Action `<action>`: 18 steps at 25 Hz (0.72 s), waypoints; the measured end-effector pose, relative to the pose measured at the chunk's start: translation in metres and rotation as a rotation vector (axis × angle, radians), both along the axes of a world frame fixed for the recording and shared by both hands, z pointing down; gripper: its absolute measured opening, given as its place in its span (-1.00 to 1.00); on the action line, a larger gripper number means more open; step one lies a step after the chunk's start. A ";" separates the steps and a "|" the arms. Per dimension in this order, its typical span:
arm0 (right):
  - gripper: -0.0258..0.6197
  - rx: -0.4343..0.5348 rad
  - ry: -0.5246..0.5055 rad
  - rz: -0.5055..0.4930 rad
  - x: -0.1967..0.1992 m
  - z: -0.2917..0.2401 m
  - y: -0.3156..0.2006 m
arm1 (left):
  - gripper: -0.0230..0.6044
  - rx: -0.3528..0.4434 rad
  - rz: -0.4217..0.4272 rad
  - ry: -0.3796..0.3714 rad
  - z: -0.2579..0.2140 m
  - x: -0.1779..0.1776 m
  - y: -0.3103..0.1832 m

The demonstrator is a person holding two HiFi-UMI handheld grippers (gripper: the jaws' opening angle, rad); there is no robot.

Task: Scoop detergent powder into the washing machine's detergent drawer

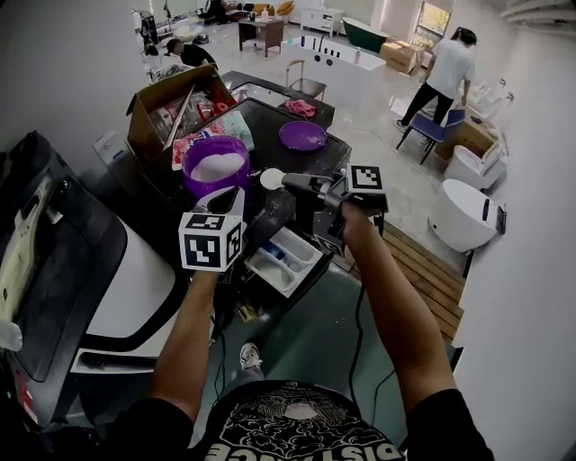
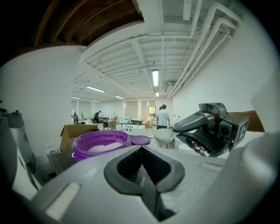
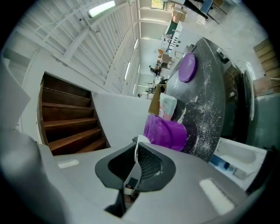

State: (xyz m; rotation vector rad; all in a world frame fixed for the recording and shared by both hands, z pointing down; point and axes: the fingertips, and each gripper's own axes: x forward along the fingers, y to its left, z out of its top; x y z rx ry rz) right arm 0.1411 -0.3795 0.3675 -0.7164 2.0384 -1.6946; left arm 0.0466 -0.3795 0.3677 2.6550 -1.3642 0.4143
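The right gripper (image 3: 136,153) is pinching the handle of a white scoop (image 1: 272,178), its 2 jaws pressing onto it. The scoop's bowl is hanging just beside the purple tub (image 1: 216,167) of white powder, above the washing machine's dark top (image 1: 266,122). The drawer (image 1: 281,261) is standing pulled open, nearer the person. The left gripper (image 2: 142,166) is hovering near the tub, its jaws pressed together on nothing. A purple lid (image 1: 302,136) is lying farther back.

Walls: plain white wall (image 1: 63,63)
Floor: pale glossy floor (image 1: 378,108); brown wooden slat decking (image 1: 423,261)
Furniture: white oval bathtub (image 1: 463,216)
Light: long ceiling tube lamp (image 2: 155,77); bright far window (image 1: 435,16)
Stairs: brown wooden staircase (image 3: 70,118)
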 end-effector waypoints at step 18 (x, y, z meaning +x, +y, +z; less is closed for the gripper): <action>-0.81 -0.069 -0.010 -0.059 0.004 0.063 0.069 | -0.92 -0.036 -0.071 -0.011 0.044 0.001 0.075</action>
